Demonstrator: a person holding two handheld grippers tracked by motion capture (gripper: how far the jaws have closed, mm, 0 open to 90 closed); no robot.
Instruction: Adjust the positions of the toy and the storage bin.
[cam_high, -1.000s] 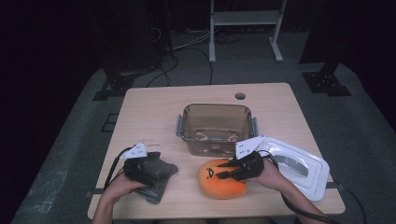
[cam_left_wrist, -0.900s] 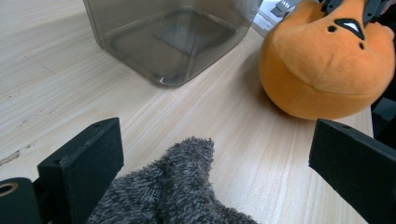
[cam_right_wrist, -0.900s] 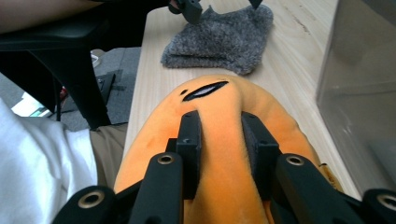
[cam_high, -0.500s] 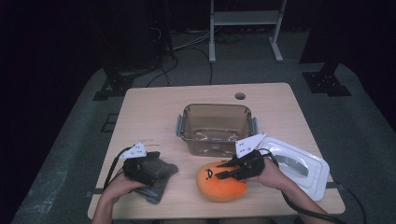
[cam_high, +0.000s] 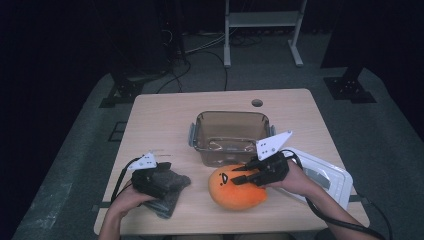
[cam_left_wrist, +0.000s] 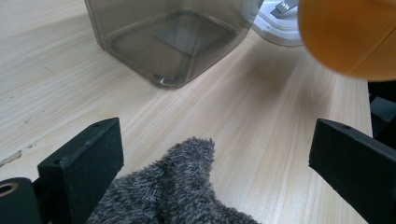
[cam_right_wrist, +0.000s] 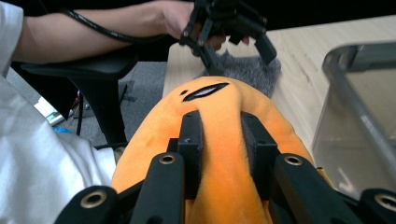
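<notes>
Near the table's front edge, the right gripper (cam_high: 239, 179) pinches the orange plush toy (cam_high: 236, 189), not yet in the empty clear bin (cam_high: 231, 132), while the left gripper (cam_left_wrist: 219, 163) stands spread over the grey cloth (cam_left_wrist: 180, 198).

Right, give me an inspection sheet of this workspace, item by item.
Surface: light wooden table, bare at the far edge.
Job's things: orange plush toy near the front edge; clear bin behind it, open.
Clutter: grey fuzzy cloth; white lid.
Grippers: right hand-held gripper pinches the plush; left hand-held gripper open over the cloth.
Cables: one trails from each gripper; more lie on the floor.
Surroundings: dark room, white stand behind.
</notes>
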